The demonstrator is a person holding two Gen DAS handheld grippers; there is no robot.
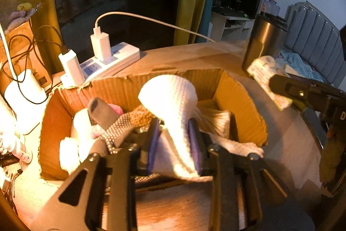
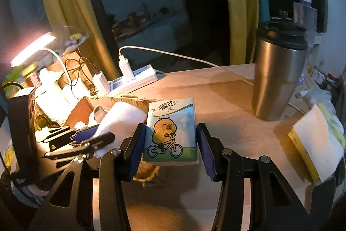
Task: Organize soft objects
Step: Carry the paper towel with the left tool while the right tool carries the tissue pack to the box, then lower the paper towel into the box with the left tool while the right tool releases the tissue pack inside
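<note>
A: What has the left gripper (image 1: 176,142) got?
B: Its blue pads pinch a white knitted cloth (image 1: 170,99) above the torn open cardboard box (image 1: 242,105), which holds other soft items.
A: And the right gripper (image 2: 170,148)?
B: Closed on a small tissue pack printed with a cycling capybara (image 2: 170,131), held above the wooden table (image 2: 227,96), near the steel tumbler (image 2: 279,79).

Left claw (image 1: 176,140) grips white cloth (image 1: 170,96) over box (image 1: 240,96).

- Dark window (image 2: 151,3) spans the back wall.
- Yellow curtain (image 2: 237,14) hangs right of the window.
- Lit desk lamp (image 2: 32,49) glows left of the window.
</note>
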